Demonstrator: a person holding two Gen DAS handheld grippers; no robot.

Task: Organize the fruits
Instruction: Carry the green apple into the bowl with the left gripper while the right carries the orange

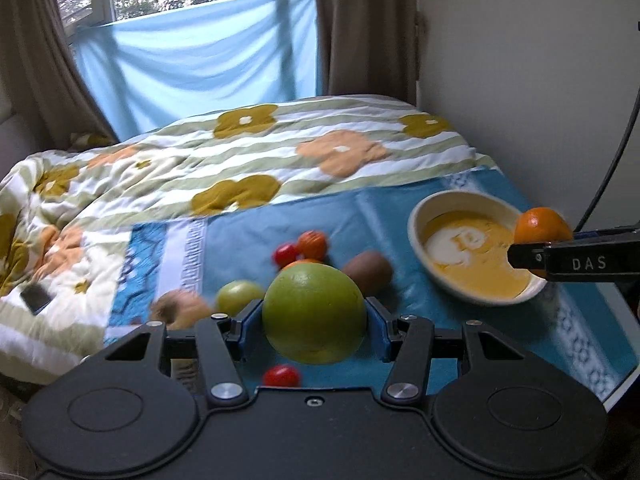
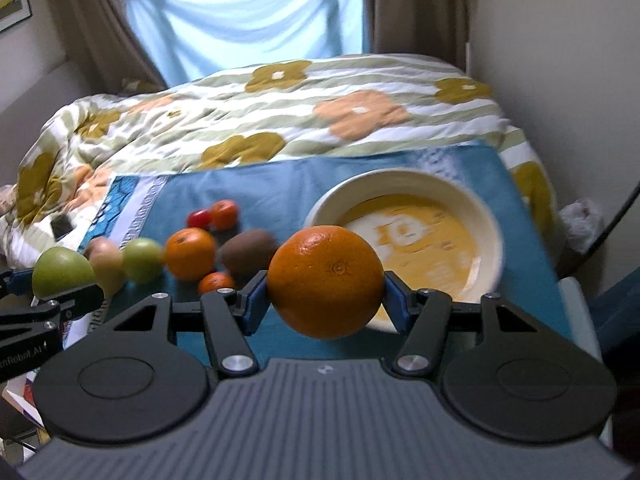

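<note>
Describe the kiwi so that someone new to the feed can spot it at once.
On the blue cloth spread over the bed, look left of the yellow-and-cream bowl to the loose fruit. The kiwi lies nearest the bowl, just right of a loose orange. It is the only dull brown, fuzzy, egg-shaped fruit there.

In front of me, the bed [image 2: 280, 120] is carrying a floral quilt [image 2: 224, 108] and a blue cloth [image 2: 272, 196]; the bowl [image 2: 490, 216] and loose fruit [image 2: 190, 254] are resting on the cloth.
</note>
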